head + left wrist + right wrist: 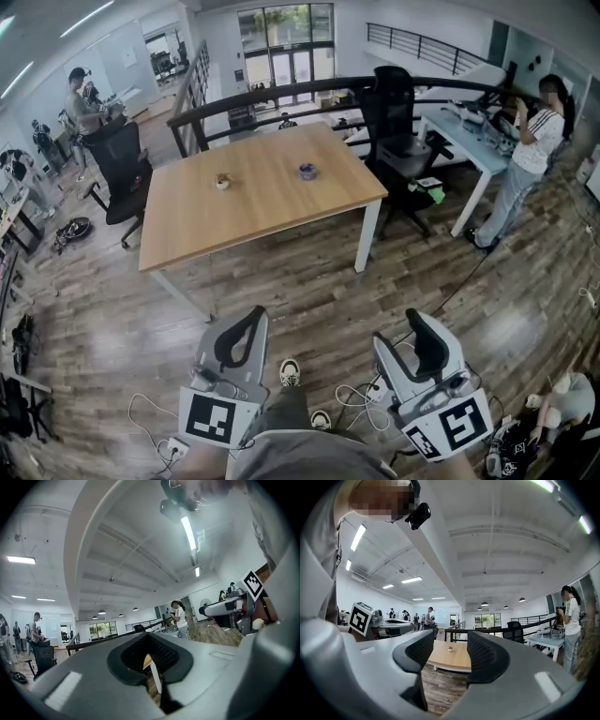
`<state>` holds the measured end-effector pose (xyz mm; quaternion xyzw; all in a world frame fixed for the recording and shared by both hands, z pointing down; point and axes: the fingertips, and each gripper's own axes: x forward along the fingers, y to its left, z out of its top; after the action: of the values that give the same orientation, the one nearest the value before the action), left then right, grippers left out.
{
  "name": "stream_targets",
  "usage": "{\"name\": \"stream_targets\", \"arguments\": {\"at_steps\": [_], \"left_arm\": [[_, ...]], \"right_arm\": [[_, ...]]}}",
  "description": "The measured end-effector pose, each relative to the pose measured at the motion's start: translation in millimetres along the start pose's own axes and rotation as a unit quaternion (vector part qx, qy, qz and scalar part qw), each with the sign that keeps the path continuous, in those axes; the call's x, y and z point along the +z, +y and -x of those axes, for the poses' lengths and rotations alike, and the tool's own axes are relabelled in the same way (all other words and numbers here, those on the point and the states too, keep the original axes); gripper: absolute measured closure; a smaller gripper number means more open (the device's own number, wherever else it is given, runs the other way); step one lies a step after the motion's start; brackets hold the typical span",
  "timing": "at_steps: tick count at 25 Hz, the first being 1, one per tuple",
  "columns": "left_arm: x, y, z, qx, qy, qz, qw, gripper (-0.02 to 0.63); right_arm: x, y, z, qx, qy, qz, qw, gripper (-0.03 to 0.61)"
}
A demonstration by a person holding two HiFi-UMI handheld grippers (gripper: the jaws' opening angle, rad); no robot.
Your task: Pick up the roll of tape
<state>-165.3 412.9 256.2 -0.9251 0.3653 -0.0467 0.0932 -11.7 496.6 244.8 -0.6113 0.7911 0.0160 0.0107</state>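
A wooden table [262,202] stands a few steps ahead of me. Two small things lie on it: a tan roll [222,181] toward its left and a blue round one [307,171] toward its right; which is the tape I cannot tell at this distance. Both grippers are held low and level near my body, far short of the table. My left gripper [251,319] has its jaws together with nothing in them, its dark pads meeting in the left gripper view [149,639]. My right gripper [419,321] is open and empty; between its pads [451,641] I see the table [450,660] and a small pale object [450,649].
Wood floor lies between me and the table. Black office chairs stand at the table's left [124,169] and far right [394,122]. A person [530,150] stands at a white desk [469,141] on the right. Cables [361,398] trail by my feet. A dark railing [281,94] runs behind.
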Motion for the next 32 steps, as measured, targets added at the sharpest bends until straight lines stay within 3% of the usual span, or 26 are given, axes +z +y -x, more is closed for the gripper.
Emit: {"name": "stream_targets", "arguments": {"at_steps": [7, 14, 32], "left_arm": [[-10.4, 10.2, -20.5, -0.009, 0.002, 0.003, 1.0, 0.613], [-22.2, 51.2, -60.6, -0.013, 0.008, 0.005, 0.9999, 0.613], [-54.7, 229.3, -240.3, -0.038, 0.013, 0.02, 0.999, 0.612]], "right_arm": [[-9.3, -11.3, -21.8, -0.007, 0.007, -0.001, 1.0, 0.371], [-15.8, -27.7, -77.6, -0.01, 0.019, -0.006, 1.0, 0.371], [-27.7, -89.9, -327.6, -0.018, 0.059, -0.001, 0.998, 0.371]]}}
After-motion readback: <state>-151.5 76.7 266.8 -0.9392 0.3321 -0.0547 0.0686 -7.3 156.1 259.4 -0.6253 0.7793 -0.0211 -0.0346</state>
